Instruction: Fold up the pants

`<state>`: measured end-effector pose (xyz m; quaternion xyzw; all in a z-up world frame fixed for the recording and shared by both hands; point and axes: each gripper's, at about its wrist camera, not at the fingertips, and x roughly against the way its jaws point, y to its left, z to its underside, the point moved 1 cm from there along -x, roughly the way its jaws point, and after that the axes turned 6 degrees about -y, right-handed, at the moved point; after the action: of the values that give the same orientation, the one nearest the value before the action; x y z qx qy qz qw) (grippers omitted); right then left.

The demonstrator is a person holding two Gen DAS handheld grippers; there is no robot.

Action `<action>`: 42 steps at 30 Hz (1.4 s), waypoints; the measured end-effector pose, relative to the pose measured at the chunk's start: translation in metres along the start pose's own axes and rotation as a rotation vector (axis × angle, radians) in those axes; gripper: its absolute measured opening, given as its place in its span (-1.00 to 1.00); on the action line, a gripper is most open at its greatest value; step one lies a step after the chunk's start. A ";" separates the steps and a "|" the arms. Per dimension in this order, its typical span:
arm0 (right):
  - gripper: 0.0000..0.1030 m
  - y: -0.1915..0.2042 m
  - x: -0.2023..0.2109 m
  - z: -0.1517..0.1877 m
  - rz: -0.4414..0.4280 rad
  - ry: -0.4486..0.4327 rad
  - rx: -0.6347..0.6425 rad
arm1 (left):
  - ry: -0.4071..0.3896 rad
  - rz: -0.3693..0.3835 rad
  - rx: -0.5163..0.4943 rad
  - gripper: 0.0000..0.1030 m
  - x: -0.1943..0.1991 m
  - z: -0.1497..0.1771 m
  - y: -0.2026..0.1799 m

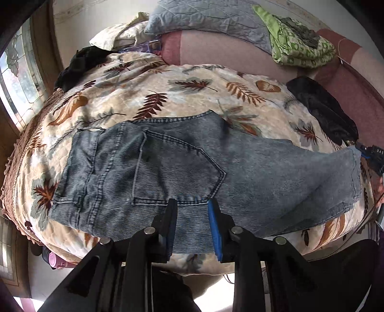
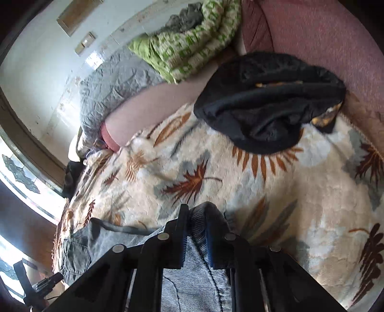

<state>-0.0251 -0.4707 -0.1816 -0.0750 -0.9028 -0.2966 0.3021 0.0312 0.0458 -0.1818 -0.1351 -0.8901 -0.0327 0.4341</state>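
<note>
Grey-blue denim pants (image 1: 264, 168) lie across the leaf-patterned blanket (image 1: 168, 91), waist and back pocket to the left, leg end to the right. My left gripper (image 1: 193, 206) hovers over the near edge below the pocket, fingers apart with flat denim showing in the gap and nothing pinched. At the far right edge of the left wrist view, my right gripper (image 1: 374, 156) sits at the leg hem. In the right wrist view, my right gripper (image 2: 196, 213) is shut on a bunched fold of the pants (image 2: 192, 254), which rises between the pads; the rest trails left.
A black garment (image 2: 264, 103) lies on the blanket (image 2: 300, 192) beyond the leg end. A green patterned cloth (image 1: 300, 40) and a grey quilted pillow (image 1: 204, 16) sit at the head of the bed. Another dark garment (image 1: 79, 64) lies far left near a window (image 1: 21, 72).
</note>
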 end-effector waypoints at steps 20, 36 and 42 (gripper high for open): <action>-0.42 -0.027 0.044 0.066 -0.100 0.128 0.037 | 0.100 -0.049 -0.193 -0.31 -0.055 0.047 -0.065; -0.42 -0.017 0.018 0.103 -0.065 0.352 0.144 | 0.108 -0.027 -0.208 -0.30 -0.044 0.051 -0.066; 0.11 -0.035 0.031 0.065 -0.040 0.157 -0.033 | 0.035 0.021 -0.251 -0.06 -0.027 0.046 -0.089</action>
<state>-0.0939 -0.4625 -0.2217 -0.0384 -0.8727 -0.3224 0.3646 -0.0124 -0.0375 -0.2263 -0.1971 -0.8698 -0.1414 0.4296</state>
